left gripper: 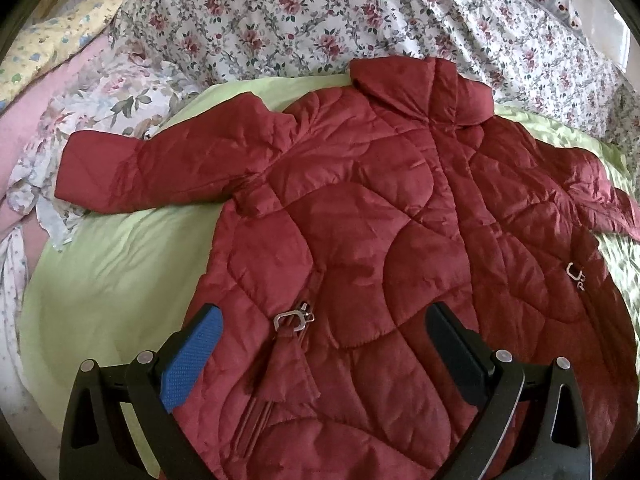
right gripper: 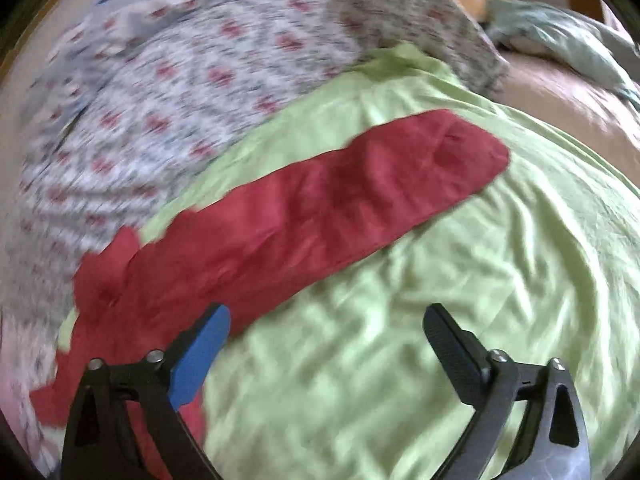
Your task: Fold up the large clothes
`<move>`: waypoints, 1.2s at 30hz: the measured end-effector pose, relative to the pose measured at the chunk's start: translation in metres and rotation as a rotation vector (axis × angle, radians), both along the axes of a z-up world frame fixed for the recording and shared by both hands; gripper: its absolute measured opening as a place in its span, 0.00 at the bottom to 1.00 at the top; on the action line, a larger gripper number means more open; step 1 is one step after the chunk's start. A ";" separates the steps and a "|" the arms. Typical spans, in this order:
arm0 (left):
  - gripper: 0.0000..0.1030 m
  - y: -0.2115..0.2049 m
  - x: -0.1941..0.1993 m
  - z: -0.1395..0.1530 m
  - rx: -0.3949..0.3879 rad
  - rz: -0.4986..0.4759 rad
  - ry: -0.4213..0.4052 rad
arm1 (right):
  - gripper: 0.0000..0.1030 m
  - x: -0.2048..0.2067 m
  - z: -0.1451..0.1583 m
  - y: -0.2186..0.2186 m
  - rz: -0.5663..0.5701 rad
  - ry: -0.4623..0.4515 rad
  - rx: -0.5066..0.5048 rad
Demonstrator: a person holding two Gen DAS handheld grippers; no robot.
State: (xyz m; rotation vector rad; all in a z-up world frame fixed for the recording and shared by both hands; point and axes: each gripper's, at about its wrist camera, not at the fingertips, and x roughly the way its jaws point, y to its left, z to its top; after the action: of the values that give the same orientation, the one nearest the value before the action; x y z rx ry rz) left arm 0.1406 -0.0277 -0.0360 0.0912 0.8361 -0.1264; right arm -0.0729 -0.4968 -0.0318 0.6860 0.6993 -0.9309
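Observation:
A dark red quilted jacket (left gripper: 372, 216) lies spread out, front up, on a light green sheet (left gripper: 104, 272), collar away from me and both sleeves out to the sides. My left gripper (left gripper: 320, 332) is open and empty, hovering over the jacket's lower front near a metal zip pull (left gripper: 294, 318). In the blurred right wrist view, the jacket's right sleeve (right gripper: 304, 208) stretches across the green sheet (right gripper: 460, 300). My right gripper (right gripper: 326, 332) is open and empty above the sheet, just below the sleeve.
A floral duvet (left gripper: 320, 12) is bunched behind the jacket and also shows in the right wrist view (right gripper: 192, 64). Pink and yellow bedding (left gripper: 44, 64) lies at the left. A pale blue-green cloth (right gripper: 560, 40) lies on a brown surface at the far right.

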 end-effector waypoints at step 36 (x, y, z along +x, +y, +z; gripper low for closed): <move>0.99 0.009 0.037 -0.020 -0.093 0.005 0.075 | 0.09 0.116 0.072 0.075 0.463 -0.248 -0.162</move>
State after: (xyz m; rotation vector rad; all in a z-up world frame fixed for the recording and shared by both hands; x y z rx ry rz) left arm 0.1774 -0.0184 -0.0556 -0.0033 0.9040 -0.1652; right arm 0.0433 -0.4216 0.0403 0.4568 0.5234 -0.4602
